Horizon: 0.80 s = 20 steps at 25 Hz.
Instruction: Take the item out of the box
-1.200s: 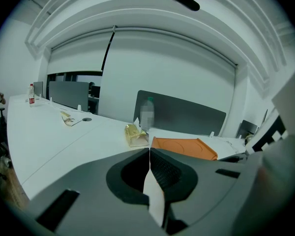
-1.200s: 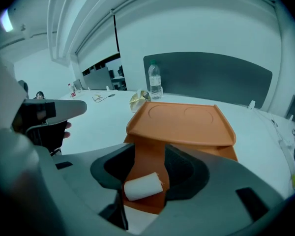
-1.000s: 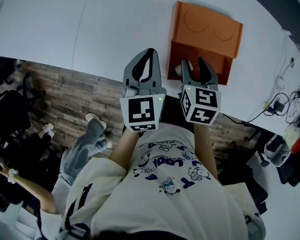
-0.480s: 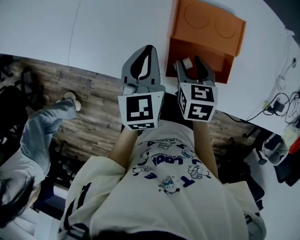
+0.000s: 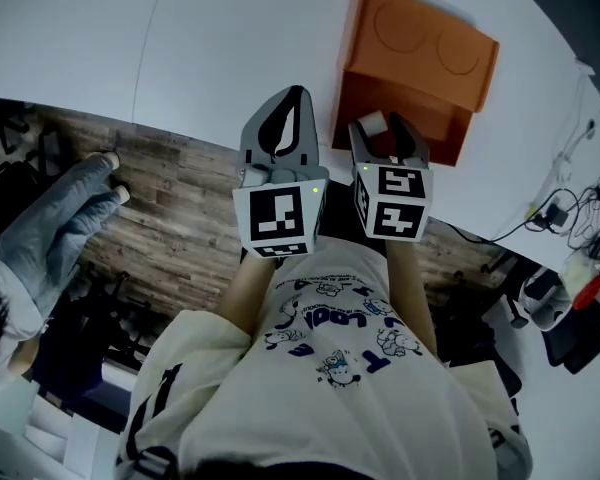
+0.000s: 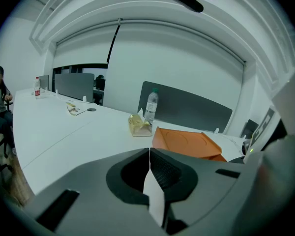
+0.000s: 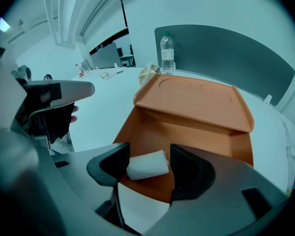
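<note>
Plainly, the right gripper (image 7: 148, 154) view settles what the head view only hints at. A small white roll (image 7: 146, 165) lies between its jaws, which are opening. The roll's left end is against the left pad, with a sliver of gap at the right. The roll sits in the open near mouth of the orange box (image 7: 196, 132). Only the head view shows both grippers side by side at the near edge of the white table (image 5: 230, 48). The left gripper (image 6: 150, 154) view shows its jaws pressed together on nothing, with a water bottle (image 6: 151, 106) standing far behind the box.
</note>
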### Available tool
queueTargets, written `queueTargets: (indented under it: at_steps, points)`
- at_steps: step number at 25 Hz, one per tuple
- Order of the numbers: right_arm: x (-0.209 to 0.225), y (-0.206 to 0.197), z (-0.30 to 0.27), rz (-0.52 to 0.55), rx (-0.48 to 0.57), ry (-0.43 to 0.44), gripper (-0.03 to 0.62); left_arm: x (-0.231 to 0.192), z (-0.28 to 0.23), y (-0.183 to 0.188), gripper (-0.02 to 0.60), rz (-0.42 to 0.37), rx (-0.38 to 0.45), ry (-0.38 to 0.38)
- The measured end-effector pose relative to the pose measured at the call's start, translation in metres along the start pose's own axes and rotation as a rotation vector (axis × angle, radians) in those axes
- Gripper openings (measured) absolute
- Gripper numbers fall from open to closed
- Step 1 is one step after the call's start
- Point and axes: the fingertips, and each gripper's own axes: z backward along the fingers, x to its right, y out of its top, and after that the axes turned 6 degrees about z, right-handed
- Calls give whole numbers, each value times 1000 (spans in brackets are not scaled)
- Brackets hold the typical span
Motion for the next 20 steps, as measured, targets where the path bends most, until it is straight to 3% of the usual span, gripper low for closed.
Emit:
queueTargets:
  at_steps: [20]
  points:
    - [-10,-13,-7,97,-108,31,270,-15,6,-10,19,29,-11,41]
